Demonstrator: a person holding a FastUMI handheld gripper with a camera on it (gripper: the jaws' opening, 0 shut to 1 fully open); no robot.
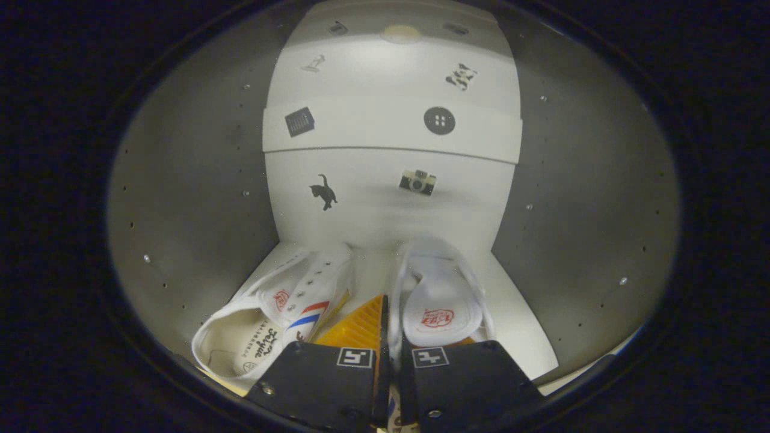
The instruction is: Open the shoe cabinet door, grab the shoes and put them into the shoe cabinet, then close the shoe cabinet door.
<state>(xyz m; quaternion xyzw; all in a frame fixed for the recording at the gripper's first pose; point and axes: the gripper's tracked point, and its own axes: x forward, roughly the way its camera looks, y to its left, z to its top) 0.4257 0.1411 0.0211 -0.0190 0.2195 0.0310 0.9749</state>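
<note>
I am looking into the shoe cabinet (385, 210), which has a white back panel and a white floor (517, 325). Two white canvas shoes rest on that floor. The left shoe (283, 313), with a red and blue stripe, lies tilted on its side just ahead of my left finger. The right shoe (442, 300) stands upright with its insole showing. My gripper (388, 300) is shut on the right shoe's left side wall. One finger (361, 328) is outside the shoe, and the other is mostly hidden inside it.
Grey side walls (198, 198) with rows of peg holes close in on both sides. A white shelf edge (391, 141) crosses the back panel above the shoes. Small stickers dot the back panel, among them a cat (323, 191) and a camera (417, 181).
</note>
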